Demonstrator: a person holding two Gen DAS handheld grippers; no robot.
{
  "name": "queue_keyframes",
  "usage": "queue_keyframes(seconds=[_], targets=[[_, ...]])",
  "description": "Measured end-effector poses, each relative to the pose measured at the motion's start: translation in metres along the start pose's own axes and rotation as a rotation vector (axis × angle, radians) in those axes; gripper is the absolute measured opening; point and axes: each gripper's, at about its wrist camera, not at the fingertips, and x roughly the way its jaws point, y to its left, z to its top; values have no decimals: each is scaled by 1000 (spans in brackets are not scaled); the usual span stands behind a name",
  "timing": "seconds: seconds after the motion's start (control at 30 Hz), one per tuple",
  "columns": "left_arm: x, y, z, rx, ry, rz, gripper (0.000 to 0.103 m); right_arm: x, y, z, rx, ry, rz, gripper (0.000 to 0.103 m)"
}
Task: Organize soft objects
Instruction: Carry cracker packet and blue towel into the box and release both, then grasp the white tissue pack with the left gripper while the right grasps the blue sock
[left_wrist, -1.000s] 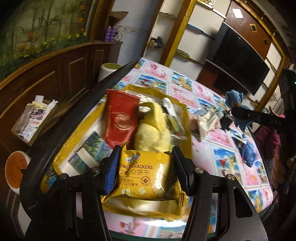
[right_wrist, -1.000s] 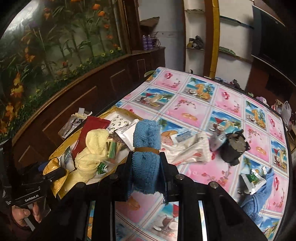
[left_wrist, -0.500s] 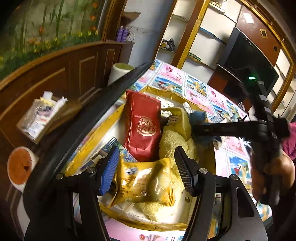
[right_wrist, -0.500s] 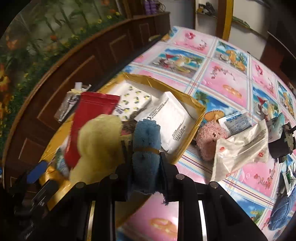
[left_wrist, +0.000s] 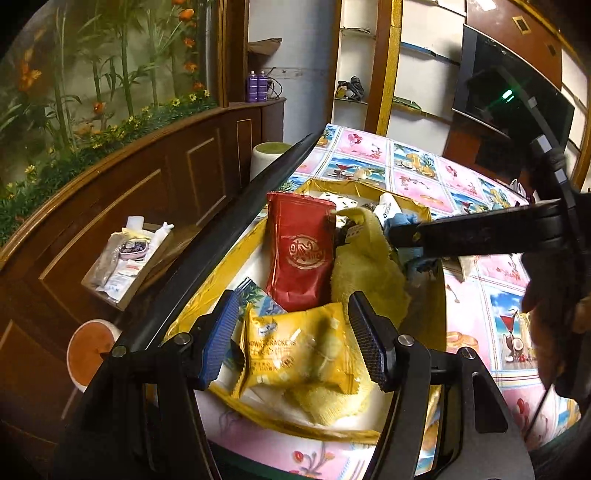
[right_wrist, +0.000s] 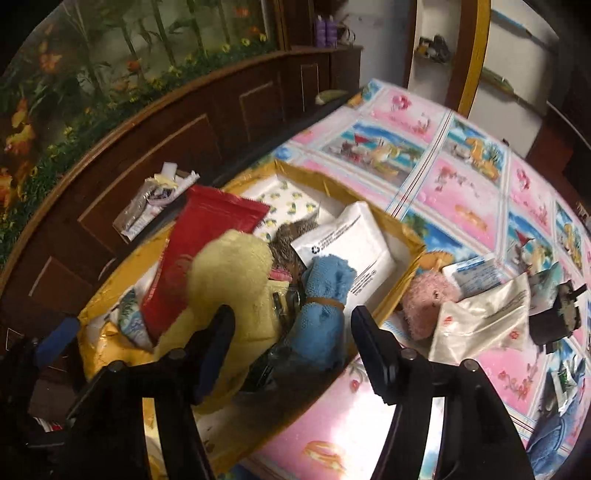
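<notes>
A yellow-rimmed cardboard box (left_wrist: 207, 291) (right_wrist: 402, 236) holds a red pouch (left_wrist: 301, 254), a yellow towel (left_wrist: 365, 266) (right_wrist: 229, 273) and a white packet (right_wrist: 351, 243). My left gripper (left_wrist: 293, 343) is open just above the box's near end. A yellow cracker packet (left_wrist: 299, 354) lies loose below its spread fingers. My right gripper (right_wrist: 293, 343) hangs over the box with its jaws opening. The rolled blue towel (right_wrist: 321, 325), tied with a brown band, rests in the box between the fingers, with neither pad on it.
On the patterned tablecloth right of the box lie a pink plush toy (right_wrist: 428, 306), a white plastic bag (right_wrist: 484, 321), a black object (right_wrist: 561, 314) and a blue cloth (right_wrist: 550, 446). A small tray of sachets (left_wrist: 125, 258) sits on the wooden ledge to the left.
My right gripper came over the box, sank and let go of the blue towel. My left gripper released the cracker packet, which now lies in the box.
</notes>
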Motion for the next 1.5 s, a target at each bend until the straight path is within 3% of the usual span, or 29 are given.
queue_keyframes(seconds=[0.33, 0.83, 1.1, 1.2, 1.37, 1.5], targets=[[-30, -37, -2, 89, -31, 28, 62, -49, -39, -32, 76, -84, 7, 65], [-35, -117, -8, 262, -8, 16, 62, -86, -189, -112, 380, -126, -58, 66], [7, -144, 7, 205, 187, -272, 62, -103, -273, -155, 574, -194, -116, 66], [27, -170, 22, 224, 220, -348, 62, -106, -296, -166, 634, -251, -109, 66], [63, -208, 62, 298, 161, -309, 62, -108, -324, -176, 694, -308, -115, 66], [114, -239, 81, 389, 200, -266, 62, -105, -342, -188, 738, -341, -88, 66]])
